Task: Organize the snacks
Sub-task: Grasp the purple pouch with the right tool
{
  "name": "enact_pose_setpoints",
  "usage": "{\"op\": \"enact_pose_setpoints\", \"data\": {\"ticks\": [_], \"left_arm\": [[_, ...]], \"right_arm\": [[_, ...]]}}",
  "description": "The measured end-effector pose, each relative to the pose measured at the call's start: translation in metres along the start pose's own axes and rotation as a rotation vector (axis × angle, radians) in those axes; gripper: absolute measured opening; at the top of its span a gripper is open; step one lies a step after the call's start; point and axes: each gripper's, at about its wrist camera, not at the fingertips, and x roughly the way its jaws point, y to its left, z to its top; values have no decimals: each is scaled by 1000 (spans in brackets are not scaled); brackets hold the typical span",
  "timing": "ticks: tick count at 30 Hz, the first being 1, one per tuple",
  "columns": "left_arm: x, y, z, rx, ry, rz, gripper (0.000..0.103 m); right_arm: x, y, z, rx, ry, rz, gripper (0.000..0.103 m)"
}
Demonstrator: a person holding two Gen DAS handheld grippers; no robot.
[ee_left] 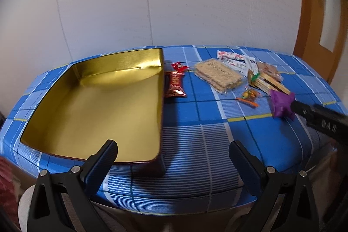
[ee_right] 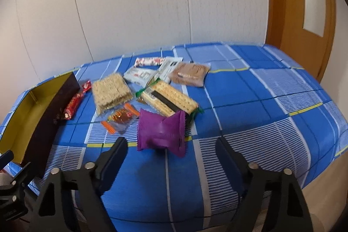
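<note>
Left wrist view: left hand-held gripper [ee_left: 173, 154] wide open and empty, hovering above near corner of gold tin [ee_left: 93, 105], probably waiting to steady it. Tin empty, lying flat on worktop [ee_left: 195, 114] at left. Red bar [ee_left: 175, 84] just beside tin's right wall, small red candy [ee_left: 179, 66] behind it. Further right a loose heap: cracker pack [ee_left: 217, 76], white sachets [ee_left: 236, 61], orange sweet [ee_left: 250, 96]. Purple packet [ee_left: 281, 104] nearest to front, with tip of right hand-held gripper [ee_left: 298, 105] right at its edge; contact cannot be told.

Right wrist view: right hand-held gripper [ee_right: 170, 146] open, holding nothing, fingers to either side of purple packet [ee_right: 162, 133] but short of it, seemingly lined up for a pick. Packet puffed and crinkled, so likely to yield under pads. Behind it, biscuit sleeve [ee_right: 168, 99] and brown pack [ee_right: 190, 73], all outside tin [ee_right: 32, 114], so sorting not yet begun.
</note>
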Motion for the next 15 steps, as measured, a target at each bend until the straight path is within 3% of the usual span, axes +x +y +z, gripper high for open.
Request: {"op": "enact_pose_setpoints", "data": {"ticks": [7, 14, 15], "left_arm": [[-6, -14, -4, 80, -32, 15, 103], [-10, -21, -7, 117, -52, -6, 103], [-11, -23, -6, 119, -55, -12, 103]], "right_arm": [[15, 6, 13, -52, 19, 22, 80], [41, 12, 18, -49, 89, 22, 53], [42, 11, 18, -45, 93, 25, 53]]}}
